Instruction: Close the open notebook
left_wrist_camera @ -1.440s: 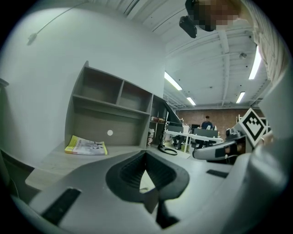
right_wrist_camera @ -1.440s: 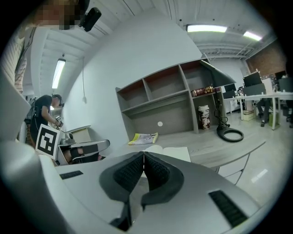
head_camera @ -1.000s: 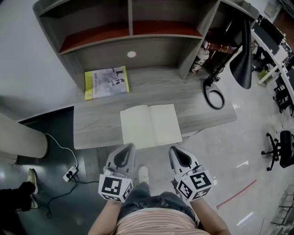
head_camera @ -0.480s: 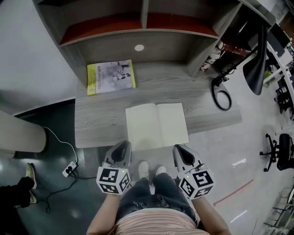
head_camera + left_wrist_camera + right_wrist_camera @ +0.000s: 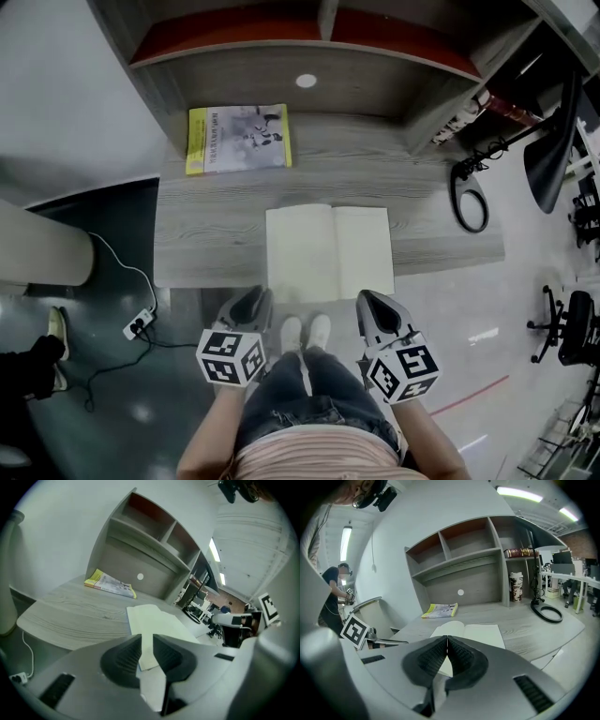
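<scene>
Below us a glossy floor surrounds a grey wood-grain desk, which carries a grey shelf unit with red-lined compartments along its back. On the desk, the open notebook with blank cream pages lies flat and face up at the middle of the front, its near edge reaching the desk's front edge. A yellow-spined booklet lies well behind it, to the left near the shelf unit. We hold our left gripper just short of the notebook's near left corner; its dark ribbed jaws are opening, a narrow gap shows between them and nothing sits in it, the page showing beyond. Our right gripper hangs just short of the near right corner, its jaws pressed together and empty. A black ring-shaped lamp base rests at the desk's right end, and a white power strip lies on the floor at the left.
</scene>
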Tool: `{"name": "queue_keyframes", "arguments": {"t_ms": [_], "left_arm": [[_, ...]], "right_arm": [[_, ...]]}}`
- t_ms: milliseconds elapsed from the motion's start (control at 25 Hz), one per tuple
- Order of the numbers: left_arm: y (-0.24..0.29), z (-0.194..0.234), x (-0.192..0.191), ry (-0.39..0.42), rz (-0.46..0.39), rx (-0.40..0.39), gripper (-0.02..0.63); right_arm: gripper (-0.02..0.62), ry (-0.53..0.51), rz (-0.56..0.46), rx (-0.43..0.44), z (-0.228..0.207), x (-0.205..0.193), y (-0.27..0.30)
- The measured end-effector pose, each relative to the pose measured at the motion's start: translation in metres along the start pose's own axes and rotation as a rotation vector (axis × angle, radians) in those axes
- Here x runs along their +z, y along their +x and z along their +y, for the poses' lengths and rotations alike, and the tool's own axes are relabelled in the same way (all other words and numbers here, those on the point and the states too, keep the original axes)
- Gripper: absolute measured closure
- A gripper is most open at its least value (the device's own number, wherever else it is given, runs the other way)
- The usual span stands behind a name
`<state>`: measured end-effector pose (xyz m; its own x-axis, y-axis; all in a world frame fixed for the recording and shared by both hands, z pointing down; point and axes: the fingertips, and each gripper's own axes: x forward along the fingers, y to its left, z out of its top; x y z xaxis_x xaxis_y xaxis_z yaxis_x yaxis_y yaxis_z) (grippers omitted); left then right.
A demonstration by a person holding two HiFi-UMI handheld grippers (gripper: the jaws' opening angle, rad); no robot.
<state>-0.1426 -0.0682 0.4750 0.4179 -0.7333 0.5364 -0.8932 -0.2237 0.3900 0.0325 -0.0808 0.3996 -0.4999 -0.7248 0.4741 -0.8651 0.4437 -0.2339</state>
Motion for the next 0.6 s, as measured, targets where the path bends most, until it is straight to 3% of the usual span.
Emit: {"name": "queue_keyframes", "arguments": {"t_ms": [80, 600], "left_arm": [[0.002, 0.003, -0.009, -0.037, 0.027, 0.002, 0.541], [0.011, 0.017, -0.041, -0.237, 0.096, 0.003, 0.541]], "right_arm": [[0.588, 0.000, 0.015, 0.010, 0.000, -0.002, 0.003], [0.587, -0.004, 0.099, 0.055, 0.001, -0.023, 0.017]]}}
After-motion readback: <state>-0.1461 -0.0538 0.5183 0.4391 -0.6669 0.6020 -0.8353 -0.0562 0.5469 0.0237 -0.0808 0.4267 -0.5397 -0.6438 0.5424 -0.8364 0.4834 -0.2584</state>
